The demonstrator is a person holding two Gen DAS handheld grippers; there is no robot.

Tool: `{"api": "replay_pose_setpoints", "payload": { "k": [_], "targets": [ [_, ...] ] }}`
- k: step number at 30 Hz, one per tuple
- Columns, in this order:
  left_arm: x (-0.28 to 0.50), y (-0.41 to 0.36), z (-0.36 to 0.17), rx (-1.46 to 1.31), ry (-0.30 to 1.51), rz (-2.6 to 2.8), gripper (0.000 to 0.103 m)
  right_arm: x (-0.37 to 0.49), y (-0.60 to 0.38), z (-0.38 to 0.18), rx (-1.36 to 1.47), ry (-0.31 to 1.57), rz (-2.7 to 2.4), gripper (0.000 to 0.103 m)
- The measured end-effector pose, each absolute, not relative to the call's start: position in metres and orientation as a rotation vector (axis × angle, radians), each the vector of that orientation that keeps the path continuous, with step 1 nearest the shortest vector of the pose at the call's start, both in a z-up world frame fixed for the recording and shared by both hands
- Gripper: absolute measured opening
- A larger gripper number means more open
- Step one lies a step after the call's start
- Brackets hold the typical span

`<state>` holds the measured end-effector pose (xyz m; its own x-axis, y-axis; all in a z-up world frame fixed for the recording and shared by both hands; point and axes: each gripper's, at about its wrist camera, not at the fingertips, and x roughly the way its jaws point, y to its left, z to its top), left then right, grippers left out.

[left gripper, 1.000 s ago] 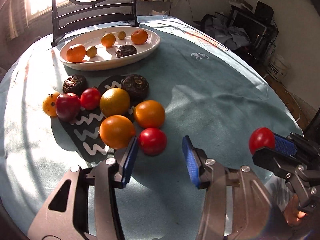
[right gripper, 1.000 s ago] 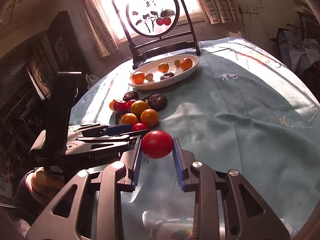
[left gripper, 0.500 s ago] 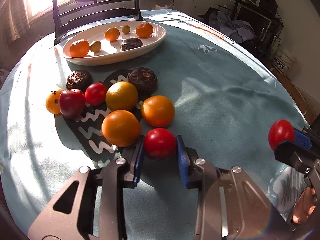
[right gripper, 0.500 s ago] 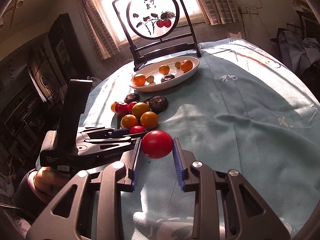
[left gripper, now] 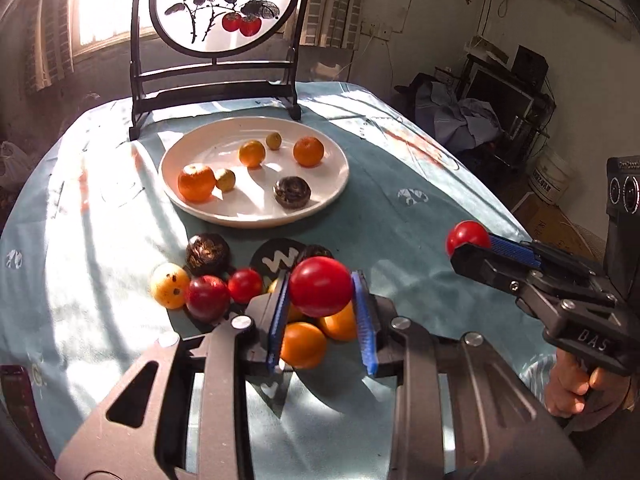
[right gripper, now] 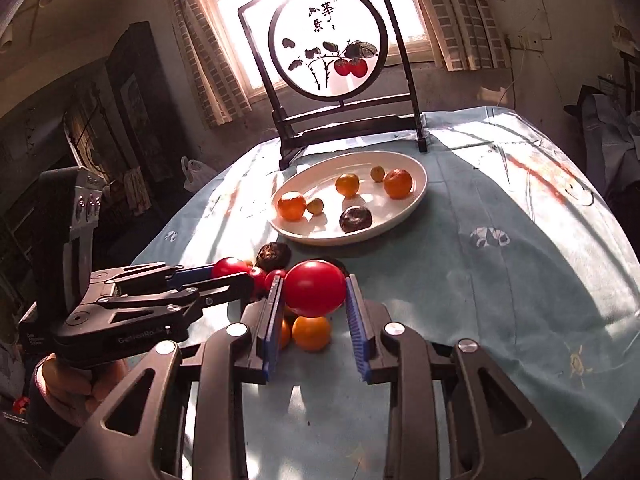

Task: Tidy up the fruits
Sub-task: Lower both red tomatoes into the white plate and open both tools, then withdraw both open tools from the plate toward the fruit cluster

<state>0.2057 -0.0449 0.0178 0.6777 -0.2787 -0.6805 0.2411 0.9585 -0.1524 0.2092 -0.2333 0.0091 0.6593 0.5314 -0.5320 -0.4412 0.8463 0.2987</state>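
Observation:
My left gripper is shut on a red tomato and holds it above a pile of loose fruit on the teal cloth. My right gripper is shut on another red tomato, also in the air; it shows at the right of the left wrist view. A white oval plate farther back holds oranges, small yellow fruits and a dark round fruit. The left gripper with its tomato shows in the right wrist view.
A black-framed round painted screen stands behind the plate at the table's far edge. A dark coaster with a white zigzag lies under the fruit pile. Furniture and clutter stand off the table to the right.
My left gripper closed on the red tomato from the pile and lifted it off the cloth. Both grippers rose and tilted toward the plate; the right one kept its tomato.

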Motion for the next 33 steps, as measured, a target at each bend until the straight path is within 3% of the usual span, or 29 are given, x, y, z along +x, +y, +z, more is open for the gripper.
{"api": "replay_pose_setpoints", "payload": {
  "k": [5,11,21,22,23,24,28,30,33],
  "targets": [
    [0.277,-0.036,0.035,-0.056,0.773,-0.254,0.031,0.292,-0.228,0.018,0.15,0.652,0.476,0.031],
    [0.347,-0.037,0.014,-0.033,0.86,-0.222,0.031,0.369,-0.212,-0.007,0.128,0.732,0.445,0.031],
    [0.385,-0.028,-0.016,-0.022,0.923,-0.193,0.033,0.41,-0.187,-0.041,0.083,0.821,0.482,0.031],
    [0.385,-0.028,-0.016,-0.01,0.919,-0.176,0.04,0.411,-0.185,-0.042,0.073,0.825,0.478,0.034],
    [0.383,-0.026,-0.014,-0.007,0.906,-0.16,0.066,0.411,-0.185,-0.041,0.073,0.826,0.473,0.038],
    [0.38,-0.023,-0.01,-0.023,0.882,-0.151,0.079,0.409,-0.186,-0.039,0.081,0.824,0.473,0.041],
    [0.359,-0.014,0.015,-0.051,0.836,-0.175,0.079,0.39,-0.197,-0.024,0.118,0.802,0.467,0.044],
    [0.34,-0.01,0.029,-0.024,0.794,-0.153,0.088,0.372,-0.204,-0.016,0.146,0.797,0.488,0.044],
    [0.31,-0.004,0.038,0.008,0.769,-0.121,0.093,0.336,-0.212,-0.002,0.135,0.769,0.483,0.049]
  ]
}}
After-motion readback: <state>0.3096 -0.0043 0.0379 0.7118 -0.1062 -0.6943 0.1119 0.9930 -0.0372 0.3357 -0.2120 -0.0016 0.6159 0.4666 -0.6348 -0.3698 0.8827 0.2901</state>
